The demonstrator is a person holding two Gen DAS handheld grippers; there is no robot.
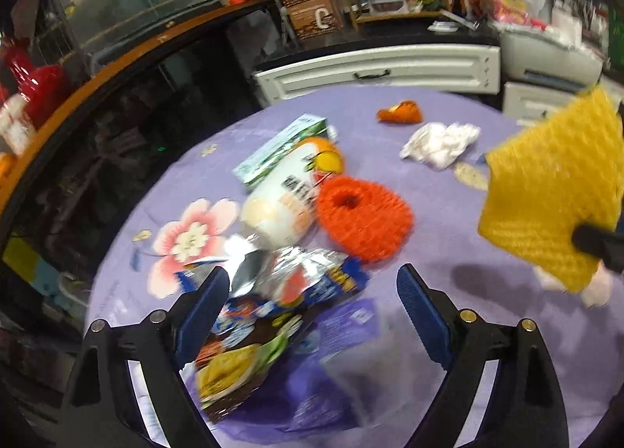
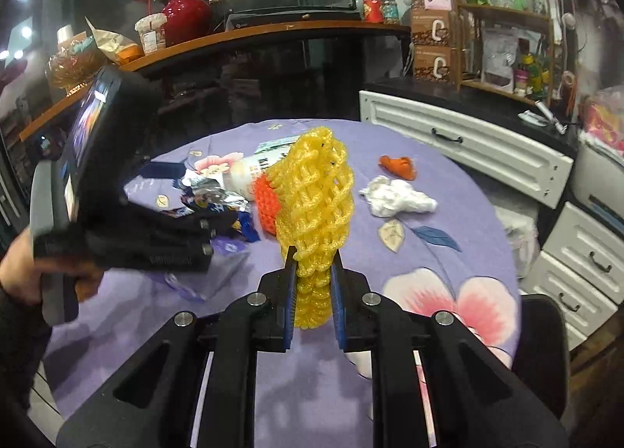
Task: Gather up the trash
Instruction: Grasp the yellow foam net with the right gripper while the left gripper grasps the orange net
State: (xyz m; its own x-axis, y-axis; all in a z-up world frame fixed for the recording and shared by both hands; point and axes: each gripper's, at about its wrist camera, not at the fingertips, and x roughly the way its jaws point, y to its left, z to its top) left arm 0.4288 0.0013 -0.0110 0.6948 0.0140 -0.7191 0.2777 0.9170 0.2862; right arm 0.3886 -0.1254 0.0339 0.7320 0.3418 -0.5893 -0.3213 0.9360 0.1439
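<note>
My right gripper (image 2: 314, 256) is shut on a yellow foam fruit net (image 2: 316, 198) and holds it upright above the purple tablecloth (image 2: 448, 214); the net also shows at the right of the left wrist view (image 1: 553, 190). My left gripper (image 1: 312, 284) is open and empty, low over a silver-blue snack wrapper (image 1: 300, 280) and a purple plastic bag (image 1: 331, 377) with packets inside. An orange foam net (image 1: 362, 221), a white bottle (image 1: 280, 210), a green carton (image 1: 280, 151), a white tissue wad (image 1: 440, 147) and orange peel (image 1: 401, 112) lie on the table.
The round table stands before white drawers (image 2: 468, 147) at the back right and a dark counter with a wooden top (image 2: 273, 34) at the back left. A red vase (image 2: 183, 11) and jars stand on it. The left hand-held unit (image 2: 97, 190) fills the left of the right wrist view.
</note>
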